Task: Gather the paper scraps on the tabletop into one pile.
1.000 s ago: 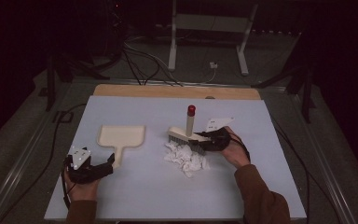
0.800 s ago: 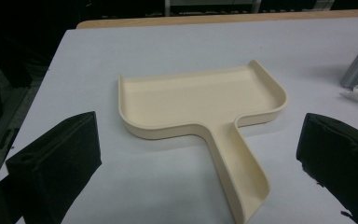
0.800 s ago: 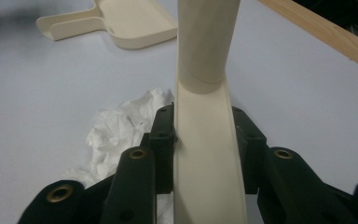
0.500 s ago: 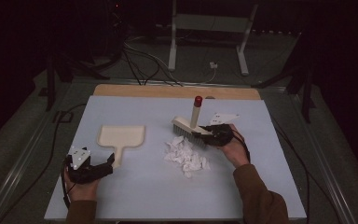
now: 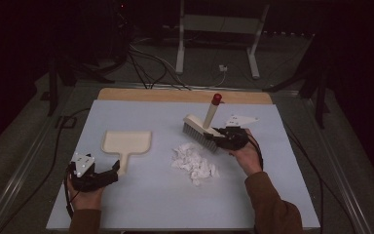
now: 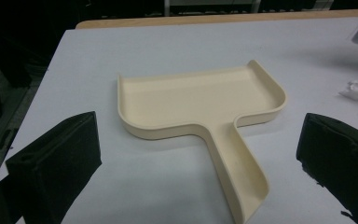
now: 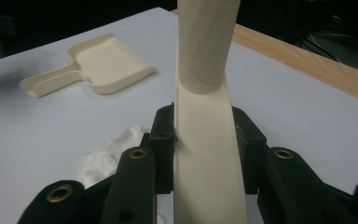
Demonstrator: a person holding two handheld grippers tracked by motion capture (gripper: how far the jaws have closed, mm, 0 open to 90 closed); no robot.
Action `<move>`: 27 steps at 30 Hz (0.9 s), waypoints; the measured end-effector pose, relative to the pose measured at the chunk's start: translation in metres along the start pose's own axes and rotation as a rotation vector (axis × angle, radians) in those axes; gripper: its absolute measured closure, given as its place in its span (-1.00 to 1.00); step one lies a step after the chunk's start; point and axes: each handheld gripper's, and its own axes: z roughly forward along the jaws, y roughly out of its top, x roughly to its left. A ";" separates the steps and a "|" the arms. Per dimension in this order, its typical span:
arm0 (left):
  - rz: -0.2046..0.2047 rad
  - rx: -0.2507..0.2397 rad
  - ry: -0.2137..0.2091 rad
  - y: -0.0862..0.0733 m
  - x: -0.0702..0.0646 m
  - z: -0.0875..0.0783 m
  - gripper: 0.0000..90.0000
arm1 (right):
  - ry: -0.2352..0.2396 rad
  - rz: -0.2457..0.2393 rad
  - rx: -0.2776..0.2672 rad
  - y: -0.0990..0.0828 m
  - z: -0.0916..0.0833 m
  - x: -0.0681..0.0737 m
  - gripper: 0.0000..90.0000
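The fingers (image 5: pixel 218 140) of the right gripper (image 5: pixel 231 138) clamp the cream brush (image 5: pixel 202 131) by its handle; in the high view the brush hangs tilted, bristles just above the far edge of the crumpled white paper (image 5: pixel 194 163) at the counter's (image 5: pixel 282 190) middle. To the left lies the cream dustpan (image 5: pixel 126 144), its handle pointing near, toward the left gripper (image 5: pixel 93 175), whose fingers stand apart with nothing between them. In the left gripper view the dustpan (image 6: pixel 200 107) lies flat between the two spread fingers (image 6: pixel 56 163). In the right gripper view both fingers (image 7: pixel 165 140) press the brush handle (image 7: pixel 207 154), dustpan (image 7: pixel 93 65) far left.
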 end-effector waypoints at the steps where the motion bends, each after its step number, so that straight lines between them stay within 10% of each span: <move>1: 0.000 0.001 0.000 0.000 0.000 0.000 -0.99 | -0.008 -0.016 -0.002 0.001 -0.001 0.002 0.50; 27: -0.008 0.000 -0.003 0.000 0.000 0.000 -0.99 | -0.411 0.206 0.097 -0.029 -0.074 -0.009 0.49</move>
